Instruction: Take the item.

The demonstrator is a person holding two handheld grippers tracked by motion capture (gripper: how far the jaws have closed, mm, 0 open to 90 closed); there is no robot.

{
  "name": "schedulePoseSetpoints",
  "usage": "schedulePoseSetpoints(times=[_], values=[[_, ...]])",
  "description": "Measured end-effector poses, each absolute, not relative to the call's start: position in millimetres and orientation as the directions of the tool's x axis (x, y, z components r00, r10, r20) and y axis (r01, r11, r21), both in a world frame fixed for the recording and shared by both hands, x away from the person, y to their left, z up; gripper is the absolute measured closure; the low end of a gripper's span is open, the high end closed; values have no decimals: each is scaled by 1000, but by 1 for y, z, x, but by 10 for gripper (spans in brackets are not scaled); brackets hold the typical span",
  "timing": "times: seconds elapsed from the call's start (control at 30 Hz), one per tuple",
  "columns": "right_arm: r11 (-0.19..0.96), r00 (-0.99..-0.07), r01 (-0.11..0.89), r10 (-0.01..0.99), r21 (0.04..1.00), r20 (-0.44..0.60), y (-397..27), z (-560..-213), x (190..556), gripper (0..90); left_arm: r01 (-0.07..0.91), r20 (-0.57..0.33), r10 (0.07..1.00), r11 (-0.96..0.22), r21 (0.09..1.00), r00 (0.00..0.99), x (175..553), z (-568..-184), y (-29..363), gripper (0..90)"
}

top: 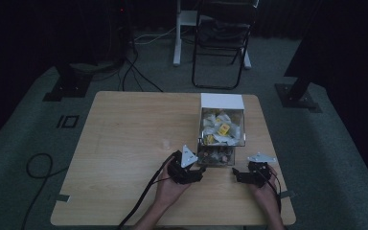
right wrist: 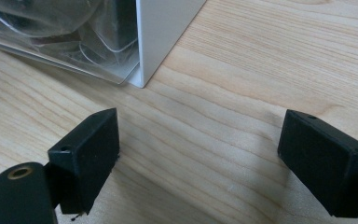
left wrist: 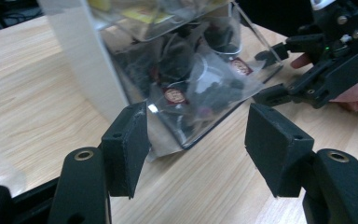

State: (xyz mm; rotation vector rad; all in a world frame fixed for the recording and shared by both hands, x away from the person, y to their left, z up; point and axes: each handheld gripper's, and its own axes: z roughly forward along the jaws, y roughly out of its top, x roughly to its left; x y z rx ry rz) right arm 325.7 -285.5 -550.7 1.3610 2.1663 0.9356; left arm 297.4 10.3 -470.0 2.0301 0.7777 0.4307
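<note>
Packets in clear wrap fill a transparent plastic box with white side walls [top: 222,125] on the pale wooden table [top: 124,139]. Left gripper [left wrist: 196,140] gapes, released, at its near corner. Right gripper [right wrist: 200,158], jaws spread and empty, sits just short of the box's white edge.

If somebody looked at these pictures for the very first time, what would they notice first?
Probably the clear box stuffed with little packets, standing on the far right part of the wooden table. Next, the two black grippers a person holds just in front of it, the left gripper open right at the box's near corner, the right gripper open over bare wood.
</note>
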Motion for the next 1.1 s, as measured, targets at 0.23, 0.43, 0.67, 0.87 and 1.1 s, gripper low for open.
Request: schedulePoseSetpoints(times=[0.23, 0.43, 0.67, 0.87, 1.1], values=[[296, -436, 621, 900, 725, 6, -285, -551, 326, 125, 346, 5, 639, -422, 838, 769, 295, -475, -5, 406], [296, -436, 622, 900, 725, 7, -285, -551, 326, 124, 341, 9, 622, -442, 830, 783, 297, -480, -17, 413], [295, -436, 621, 900, 726, 7, -285, -551, 326, 124, 354, -1, 614, -454, 818, 789, 301, -487, -28, 416], [295, -435, 621, 900, 726, 6, -285, -551, 326, 124, 373, -17, 619, -450, 812, 785, 305, -490, -32, 423], [296, -436, 621, 900, 726, 6, -285, -551, 326, 124, 363, -7, 608, -464, 808, 794, 301, -490, -32, 424]])
